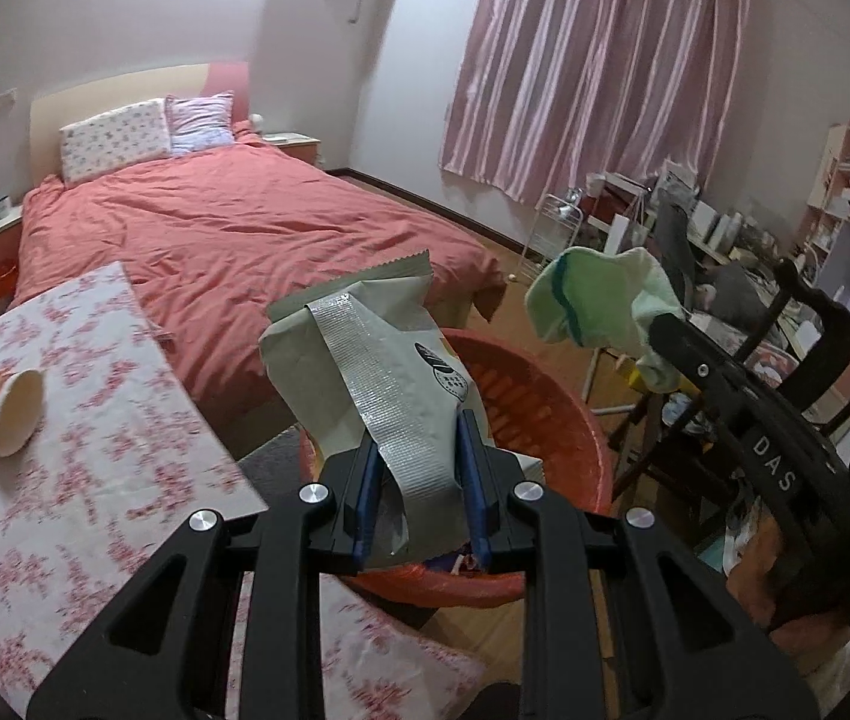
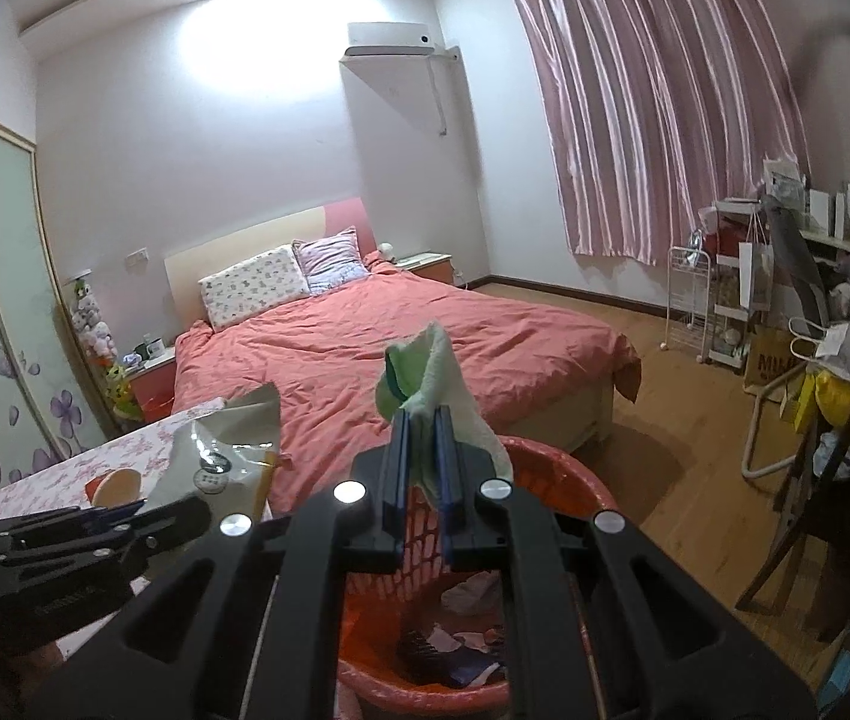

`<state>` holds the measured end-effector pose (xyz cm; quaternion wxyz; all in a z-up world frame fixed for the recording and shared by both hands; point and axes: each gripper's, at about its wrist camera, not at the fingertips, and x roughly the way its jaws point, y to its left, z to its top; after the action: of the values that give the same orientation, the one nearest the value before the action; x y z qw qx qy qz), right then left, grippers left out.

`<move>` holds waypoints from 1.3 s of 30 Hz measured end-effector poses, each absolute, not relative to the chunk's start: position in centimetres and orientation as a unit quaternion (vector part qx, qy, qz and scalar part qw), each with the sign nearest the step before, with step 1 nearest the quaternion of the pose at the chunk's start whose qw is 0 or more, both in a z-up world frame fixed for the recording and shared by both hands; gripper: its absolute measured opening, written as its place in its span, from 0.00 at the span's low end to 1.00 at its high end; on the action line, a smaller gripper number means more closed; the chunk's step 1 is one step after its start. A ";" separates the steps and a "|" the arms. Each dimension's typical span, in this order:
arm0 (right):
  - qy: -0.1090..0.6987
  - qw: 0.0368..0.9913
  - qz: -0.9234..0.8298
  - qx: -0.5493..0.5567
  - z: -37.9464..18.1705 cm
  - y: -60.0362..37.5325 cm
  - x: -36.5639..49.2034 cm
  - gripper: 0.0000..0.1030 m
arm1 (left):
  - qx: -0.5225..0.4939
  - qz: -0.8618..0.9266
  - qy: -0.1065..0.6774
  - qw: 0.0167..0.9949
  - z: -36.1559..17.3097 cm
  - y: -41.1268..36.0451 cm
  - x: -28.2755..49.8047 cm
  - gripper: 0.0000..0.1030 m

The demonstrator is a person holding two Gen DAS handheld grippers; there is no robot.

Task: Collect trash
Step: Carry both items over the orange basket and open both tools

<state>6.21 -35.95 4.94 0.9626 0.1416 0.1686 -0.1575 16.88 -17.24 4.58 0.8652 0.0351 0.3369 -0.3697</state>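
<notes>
You are holding a grey-green snack wrapper [image 1: 377,372] in the left gripper [image 1: 419,468], whose blue pads are pressing on its lower part while the jaws are standing only narrowly apart; the wrapper is hanging over the red plastic basket [image 1: 550,414]. You are gripping a pale green sock [image 2: 430,384] in the right gripper [image 2: 422,462], jaws nearly closed on the fabric, above the same basket, which is already containing scraps. To the left, a tipped paper cup [image 1: 8,411] is lying on the floral-cloth table [image 1: 95,420]. Beyond the basket, the red-covered bed [image 1: 257,222] is standing against the wall.
</notes>
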 end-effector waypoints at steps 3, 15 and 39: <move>0.173 0.960 -0.158 0.152 4.3 -37.0 6.5 0.08 | 0.044 -0.377 0.342 0.860 4.2 -18.7 17.0 0.23; 0.185 0.953 -0.152 0.184 2.3 -39.9 8.0 0.09 | 0.067 -0.385 0.364 0.846 2.3 -22.5 17.8 0.24; 0.227 0.939 -0.152 0.209 -1.0 -41.8 9.5 0.47 | 0.087 -0.279 0.416 0.861 -0.9 -19.0 19.2 0.41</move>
<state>9.47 -41.80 -0.97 0.9391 0.2088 0.2268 -0.1517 19.19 -19.02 -0.91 0.8611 0.0866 0.4161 -0.2791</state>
